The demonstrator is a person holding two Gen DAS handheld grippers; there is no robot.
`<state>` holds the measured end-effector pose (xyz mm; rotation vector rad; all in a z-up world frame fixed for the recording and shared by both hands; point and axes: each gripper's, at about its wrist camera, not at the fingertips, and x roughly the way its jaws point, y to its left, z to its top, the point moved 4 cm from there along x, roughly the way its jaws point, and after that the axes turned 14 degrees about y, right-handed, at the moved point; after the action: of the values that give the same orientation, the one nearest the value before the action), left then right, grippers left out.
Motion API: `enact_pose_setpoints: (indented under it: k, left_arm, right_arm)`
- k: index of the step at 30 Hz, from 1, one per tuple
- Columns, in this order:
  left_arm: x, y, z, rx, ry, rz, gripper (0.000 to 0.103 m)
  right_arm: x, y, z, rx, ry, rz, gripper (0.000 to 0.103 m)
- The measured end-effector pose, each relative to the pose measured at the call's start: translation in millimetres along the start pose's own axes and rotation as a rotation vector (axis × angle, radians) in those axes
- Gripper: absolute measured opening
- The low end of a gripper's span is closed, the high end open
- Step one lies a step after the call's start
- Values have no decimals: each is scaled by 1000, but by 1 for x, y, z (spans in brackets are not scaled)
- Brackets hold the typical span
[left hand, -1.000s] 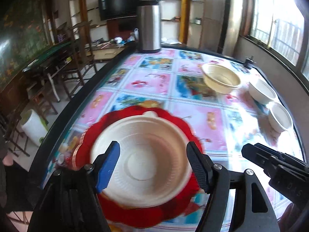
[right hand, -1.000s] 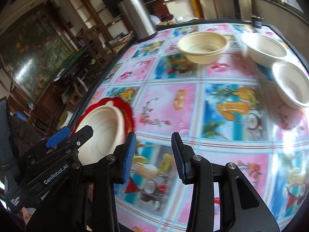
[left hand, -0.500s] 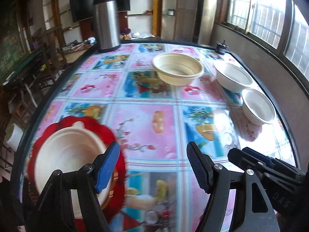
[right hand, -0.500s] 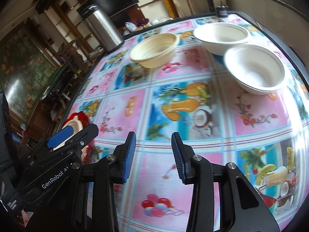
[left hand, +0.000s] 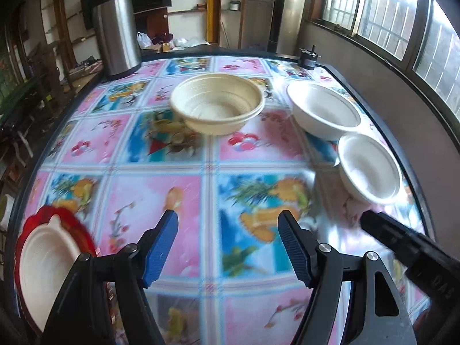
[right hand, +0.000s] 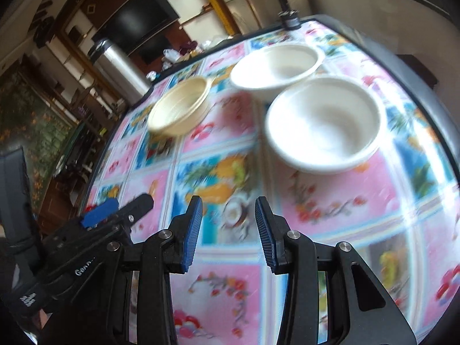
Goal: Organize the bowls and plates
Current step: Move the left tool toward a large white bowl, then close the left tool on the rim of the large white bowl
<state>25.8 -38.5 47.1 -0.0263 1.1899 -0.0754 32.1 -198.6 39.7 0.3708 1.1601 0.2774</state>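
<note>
Since the frame a second back, both my grippers had swung right, off the red plate and toward the bowls; the plate slid from centre to the lower-left corner of the left wrist view. Left wrist view: my left gripper [left hand: 227,247] was spread wide, blue pads [left hand: 161,250] well apart, gripping nothing, hovering over the patterned tablecloth [left hand: 161,201]. Red plate [left hand: 31,224] sat at the near left table edge with a cream shallow bowl [left hand: 43,261] resting on it, partly hidden behind my left finger. Cream ribbed bowl [left hand: 217,103] stood mid-table, far side. Large white bowl [left hand: 323,110] was to its right, and the small white bowl [left hand: 369,169] was just beside that one, nearer to me, close to the right table edge; could not tell if the two white bowls touched. Steel thermos [left hand: 116,28] stood at the far left corner, a small dark object [left hand: 309,57] at the far right corner. Right gripper's body poked in at lower right. Right wrist view, motion-blurred: my right gripper [right hand: 228,230] was partly spread, a moderate gap between the pads, nothing between them, above the cloth. Small white bowl [right hand: 323,125] lay just ahead and right of the fingers, large white bowl [right hand: 276,67] behind it, rims overlapping in view. Cream ribbed bowl [right hand: 179,106] was left of those, thermos [right hand: 119,63] further back. Left gripper [right hand: 115,212] showed at lower left.
</note>
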Motion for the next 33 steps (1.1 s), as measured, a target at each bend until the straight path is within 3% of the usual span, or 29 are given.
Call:
enact_pose_setpoints:
  k: [4, 19, 30, 32, 33]
  left_arm:
    - [7, -18, 25, 7, 15, -6, 72]
    - [55, -62, 101, -46, 94, -58, 72]
    - [85, -82, 131, -76, 122, -94, 72]
    - [91, -85, 135, -82, 126, -96, 72]
    - [94, -88, 137, -73, 125, -84, 72]
  right_arm:
    - [-16, -20, 34, 22, -44, -31, 44]
    - [-3, -81, 133, 97, -37, -55, 44]
    - [40, -117, 185, 159, 16, -52, 44]
    - [50, -116, 191, 144, 29, -69, 39]
    - [55, -114, 193, 132, 32, -69, 29]
